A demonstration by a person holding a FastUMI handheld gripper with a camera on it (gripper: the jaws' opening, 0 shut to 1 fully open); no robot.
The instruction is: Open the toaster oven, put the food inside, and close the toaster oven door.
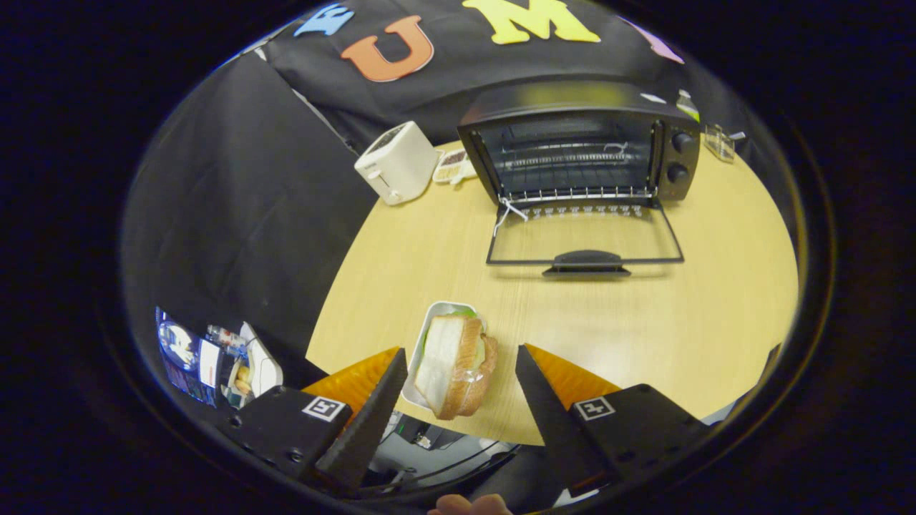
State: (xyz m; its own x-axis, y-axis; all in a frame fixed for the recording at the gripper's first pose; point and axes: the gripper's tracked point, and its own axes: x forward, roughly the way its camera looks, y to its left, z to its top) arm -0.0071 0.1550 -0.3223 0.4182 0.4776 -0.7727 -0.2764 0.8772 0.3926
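Gripper view, left to right: blurry clutter [215, 361] at lower left, too small to make out. White toaster [396, 170] upper left of centre, w/ a small tray [451, 166] behind it, contents unclear. Sandwich [458, 365] sits in a white dish [434, 322] near the bench [715, 322] front edge, dish mostly hidden under it. Hand-held gripper [461, 365] spread wide, sandwich between the fingers, neither touching. Toaster oven [580, 139] at upper centre-right, door [585, 239] dropped flat. Clear item [719, 139] at far right, indistinct.
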